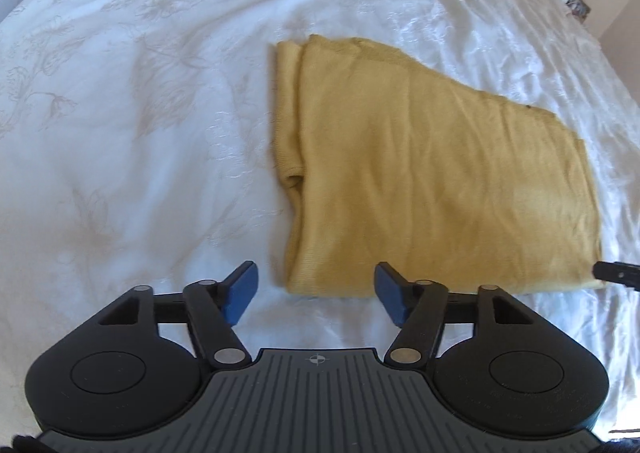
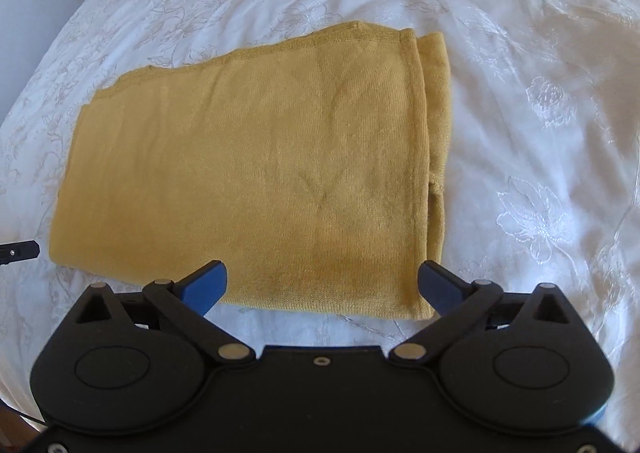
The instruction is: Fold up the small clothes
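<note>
Left tongs (image 1: 316, 295) agape and empty at near left corner of folded cloth (image 1: 436, 173) on bed (image 1: 120, 133), long axis sideways; right tongs (image 2: 322, 287) wide, empty, over near right corner, nearer.

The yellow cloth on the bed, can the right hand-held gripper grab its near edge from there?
Probably yes. The right hand-held gripper is wide open, and the yellow cloth's near edge lies flat on the white bedspread just in front of its fingers, with nothing in between.
</note>
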A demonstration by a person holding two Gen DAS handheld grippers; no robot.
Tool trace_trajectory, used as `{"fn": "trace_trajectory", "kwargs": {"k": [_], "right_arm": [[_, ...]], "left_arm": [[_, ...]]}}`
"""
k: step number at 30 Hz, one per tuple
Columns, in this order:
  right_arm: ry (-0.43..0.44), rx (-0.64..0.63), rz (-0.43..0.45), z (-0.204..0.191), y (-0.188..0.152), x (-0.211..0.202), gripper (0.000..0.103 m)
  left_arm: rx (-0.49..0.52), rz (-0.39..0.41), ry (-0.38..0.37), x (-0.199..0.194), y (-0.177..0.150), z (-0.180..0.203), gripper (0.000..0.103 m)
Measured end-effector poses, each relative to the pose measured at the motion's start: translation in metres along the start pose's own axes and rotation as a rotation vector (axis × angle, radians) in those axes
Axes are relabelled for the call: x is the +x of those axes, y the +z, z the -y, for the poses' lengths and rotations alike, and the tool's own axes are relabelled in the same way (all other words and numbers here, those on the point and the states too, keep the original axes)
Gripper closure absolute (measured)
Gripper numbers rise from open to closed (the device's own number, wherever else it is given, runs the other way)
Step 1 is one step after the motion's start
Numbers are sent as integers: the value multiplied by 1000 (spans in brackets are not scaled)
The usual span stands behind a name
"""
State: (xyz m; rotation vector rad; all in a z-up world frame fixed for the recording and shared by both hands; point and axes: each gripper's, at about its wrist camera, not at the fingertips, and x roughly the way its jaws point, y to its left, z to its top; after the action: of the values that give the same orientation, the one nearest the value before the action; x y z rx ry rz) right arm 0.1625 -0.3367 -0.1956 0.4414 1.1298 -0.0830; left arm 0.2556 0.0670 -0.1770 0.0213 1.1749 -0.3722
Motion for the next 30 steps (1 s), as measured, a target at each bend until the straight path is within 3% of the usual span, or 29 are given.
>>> {"fn": "trace_trajectory", "kwargs": {"k": [2,10,20,30], "right_arm": [[6,39,-7,4,-4,-2,0],[15,155,-12,20,-29,-12,0],[80,225,-14,53,-21,-11,0],[189,237,10,98,37,0,0]], "left_arm": [[14,17,-44,1,1,17,21],[76,11,-118,28,12,68,20],[58,-10,-15,65,65,118,20],[77,-55,87,114,100,148,20]]}}
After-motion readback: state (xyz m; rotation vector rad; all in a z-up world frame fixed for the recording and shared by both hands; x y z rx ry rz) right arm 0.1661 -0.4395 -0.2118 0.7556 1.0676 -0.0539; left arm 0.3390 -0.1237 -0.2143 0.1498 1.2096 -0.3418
